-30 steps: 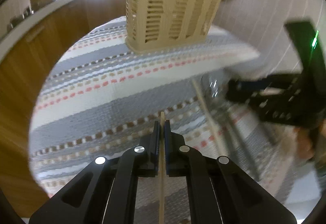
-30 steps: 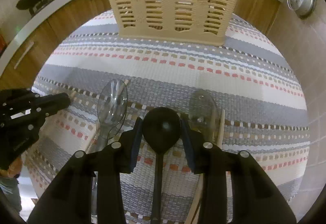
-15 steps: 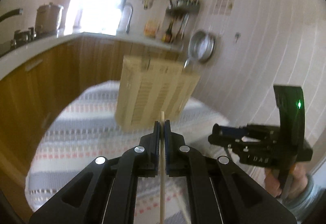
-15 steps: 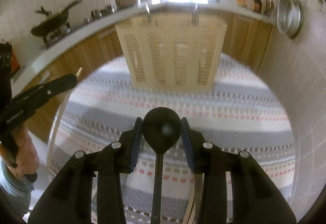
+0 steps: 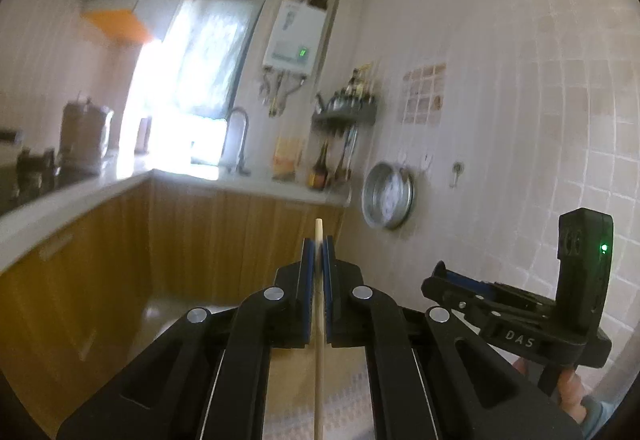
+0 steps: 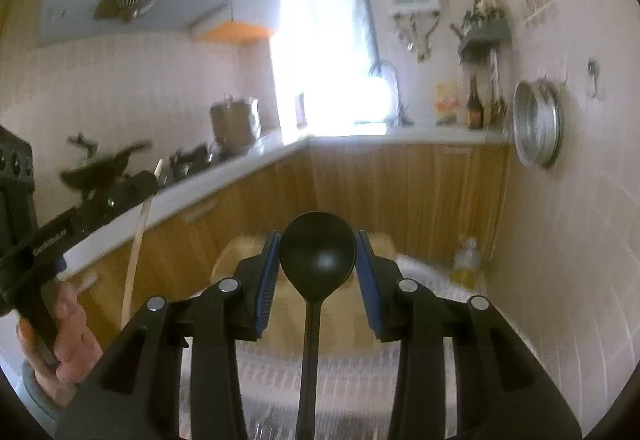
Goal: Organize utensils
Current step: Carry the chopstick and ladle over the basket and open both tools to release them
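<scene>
A chopstick (image 5: 319, 324) was pinched between the closed jaws of the left gripper (image 5: 319, 252), its long axis running straight along the fingers, the tip standing just past the blue pads (image 5: 306, 280). A black spoon (image 6: 317, 258) was held in the right gripper (image 6: 317, 264), bowl between the pads (image 6: 267, 272) and handle trailing back toward the camera; whether the pads actually pressed on the bowl could not be told, since slim gaps seemed to show on both sides.

The basket (image 6: 240, 252) was judged to be the goal. In the right wrist view it lay just beyond the spoon and below it, on the striped mat (image 6: 272, 372), mostly hidden behind the fingers. The right gripper was therefore judged the nearer one, with the spoon already pointed over the basket; a forward and downward tip would be called for, bowl first.

The basket was not shown in the left wrist view at all; only a strip of mat (image 5: 344, 392) was seen under the fingers, and beyond that the cabinets (image 5: 224, 240) and the pan (image 5: 387, 195) on the wall. From the right wrist view the left gripper (image 6: 150, 181) was seen well to the left of the basket and raised, its chopstick (image 6: 136, 248) hanging steeply down. The right gripper (image 5: 436, 280) was seen from the left wrist view only side-on, its spoon hidden.
</scene>
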Demonstrator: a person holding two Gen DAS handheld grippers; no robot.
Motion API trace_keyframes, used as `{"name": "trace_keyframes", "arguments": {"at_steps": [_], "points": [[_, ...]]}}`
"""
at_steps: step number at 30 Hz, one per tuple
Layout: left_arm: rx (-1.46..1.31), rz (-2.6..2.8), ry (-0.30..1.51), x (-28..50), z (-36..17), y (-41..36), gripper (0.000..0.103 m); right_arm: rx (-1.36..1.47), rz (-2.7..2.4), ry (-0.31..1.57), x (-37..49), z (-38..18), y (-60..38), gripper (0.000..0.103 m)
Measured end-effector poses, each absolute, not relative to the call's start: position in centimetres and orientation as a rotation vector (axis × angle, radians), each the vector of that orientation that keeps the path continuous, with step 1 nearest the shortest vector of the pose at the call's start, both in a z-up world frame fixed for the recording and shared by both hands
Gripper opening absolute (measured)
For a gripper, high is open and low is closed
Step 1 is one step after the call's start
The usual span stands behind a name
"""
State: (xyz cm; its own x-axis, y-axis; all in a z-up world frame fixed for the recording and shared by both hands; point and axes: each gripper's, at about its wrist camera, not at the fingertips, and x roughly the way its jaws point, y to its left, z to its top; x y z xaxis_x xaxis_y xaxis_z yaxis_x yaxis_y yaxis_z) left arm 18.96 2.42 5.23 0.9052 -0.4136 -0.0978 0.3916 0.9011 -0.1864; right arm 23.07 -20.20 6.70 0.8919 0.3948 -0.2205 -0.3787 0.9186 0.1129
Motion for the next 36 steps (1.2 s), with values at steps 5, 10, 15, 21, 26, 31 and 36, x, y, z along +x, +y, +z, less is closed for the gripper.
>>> {"name": "trace_keyframes", "arguments": {"at_steps": [5,10,15,21,26,31,36], "points": [[-0.166,-0.452,0.022,21.7,7.6,1.8,0.002,0.09,0.357,0.148,26.6,8.7,-20.7,0.034],[-0.158,-0.467,-0.033,25.7,7.3,1.4,0.002,0.12,0.337,0.112,30.5,8.9,-21.4,0.035],[-0.162,-0.452,-0.039,28.7,5.5,1.6,0.002,0.132,0.318,0.1,33.1,7.7,-21.8,0.035],[-0.179,-0.45,-0.043,30.1,4.1,2.7,0.002,0.147,0.343,0.086,34.7,6.9,-21.6,0.035],[-0.186,-0.438,-0.051,29.6,3.8,3.6,0.002,0.143,0.353,0.056,35.1,6.8,-21.2,0.035],[-0.171,-0.425,-0.028,29.5,3.1,4.0,0.002,0.15,0.344,0.061,35.5,5.7,-21.3,0.035],[-0.162,-0.409,-0.022,29.2,2.8,4.0,0.002,0.136,0.311,0.025,34.6,4.4,-21.2,0.035]]}}
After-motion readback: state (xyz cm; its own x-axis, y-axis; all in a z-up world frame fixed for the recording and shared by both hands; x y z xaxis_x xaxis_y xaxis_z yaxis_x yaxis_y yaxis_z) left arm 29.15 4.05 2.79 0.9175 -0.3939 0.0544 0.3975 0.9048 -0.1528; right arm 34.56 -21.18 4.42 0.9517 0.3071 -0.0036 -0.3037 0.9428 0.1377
